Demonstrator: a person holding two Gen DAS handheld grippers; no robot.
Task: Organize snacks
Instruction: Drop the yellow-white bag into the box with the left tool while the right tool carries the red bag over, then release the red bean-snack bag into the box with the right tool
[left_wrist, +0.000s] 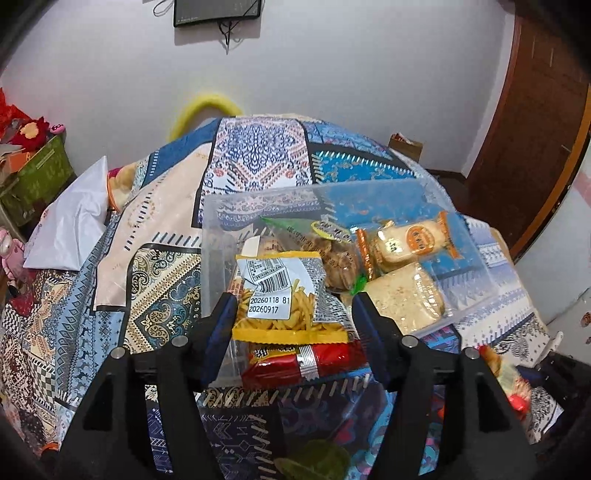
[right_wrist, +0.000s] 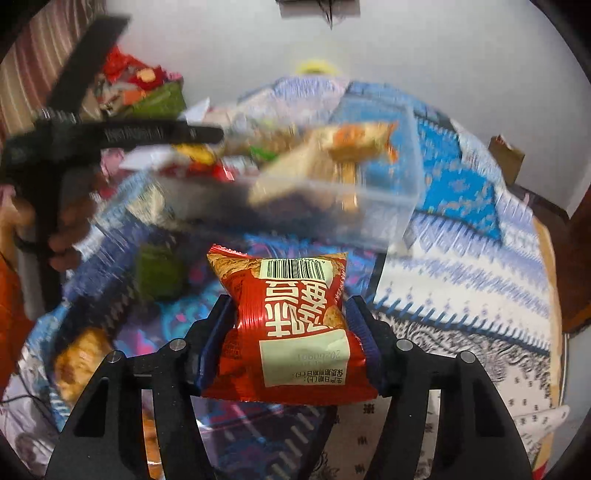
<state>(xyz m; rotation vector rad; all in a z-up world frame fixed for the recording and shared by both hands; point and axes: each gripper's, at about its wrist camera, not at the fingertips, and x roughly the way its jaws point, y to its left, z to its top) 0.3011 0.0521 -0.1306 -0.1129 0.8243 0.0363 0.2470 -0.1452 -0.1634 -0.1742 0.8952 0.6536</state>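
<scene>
Between the right gripper's (right_wrist: 290, 321) blue ribbed pads, a puffy, glossy red packet (right_wrist: 291, 332) is clamped, hanging above the patterned cloth (right_wrist: 461, 295). Beyond it sits a clear plastic bin (left_wrist: 476, 269), smeared by blur in the right view; the left view shows it sharply, holding a crinkly yellow packet (left_wrist: 280, 295), a red packet, and wrapped pale cakes (left_wrist: 406, 295). The left gripper (left_wrist: 293, 308) stands spread apart over the bin's near end, holding nothing. Only the right view shows the hand (right_wrist: 70, 225) gripping that tool.

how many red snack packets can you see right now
2: one red packet clamped in the right gripper; another in the clear bin under the yellow packet. Others may be hidden.
</scene>
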